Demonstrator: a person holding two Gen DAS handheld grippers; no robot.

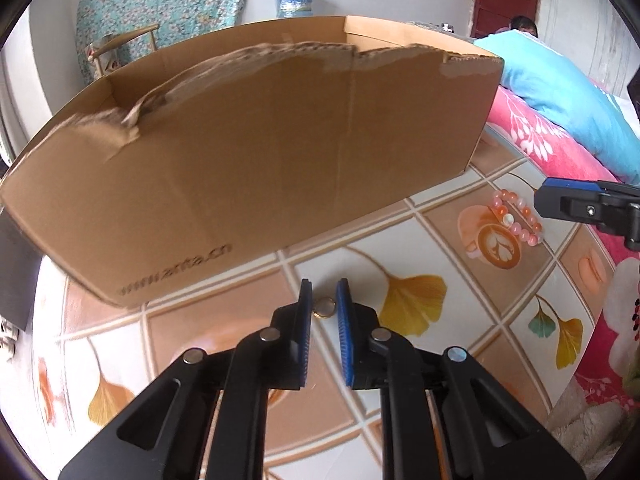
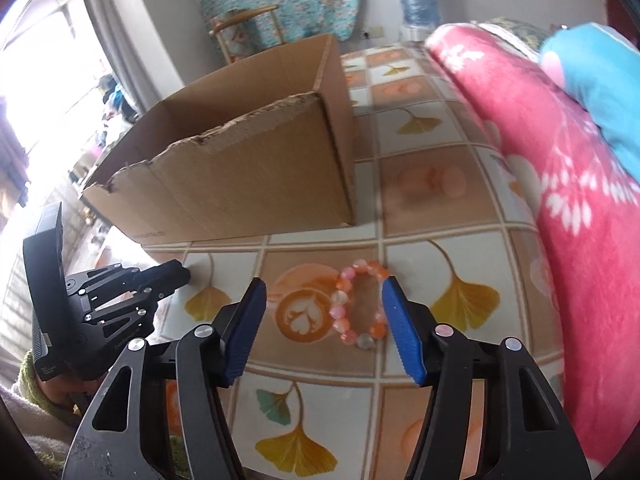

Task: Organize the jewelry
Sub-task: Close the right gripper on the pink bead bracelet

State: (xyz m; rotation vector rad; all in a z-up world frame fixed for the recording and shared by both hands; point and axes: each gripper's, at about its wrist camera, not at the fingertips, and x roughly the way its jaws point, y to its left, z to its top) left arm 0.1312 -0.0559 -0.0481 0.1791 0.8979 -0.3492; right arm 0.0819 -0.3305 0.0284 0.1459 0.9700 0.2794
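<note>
**Ring pinched on the left, bracelet framed on the right**

I have the left hand-held gripper (image 1: 324, 300) down on the bench (image 1: 500, 300), its blue pads drawn close on either side of a small gold ring (image 1: 324, 307). The ring sits right between the tips, which look pressed against its edges, just in front of the long wall of the cardboard box (image 1: 260, 152).

My right hand-held gripper (image 2: 322, 292) stands spread apart over the pink and orange bead bracelet (image 2: 360, 306). The bracelet lies flat on the patterned cover between the two fingers (image 2: 402, 328); the right-hand finger is just beside the beads, possibly touching them, while the left one is well clear.

The box is open at the top with a torn front edge, and I cannot see its floor. A pink floral blanket (image 2: 580, 200) lies along the right side of the bench.
</note>
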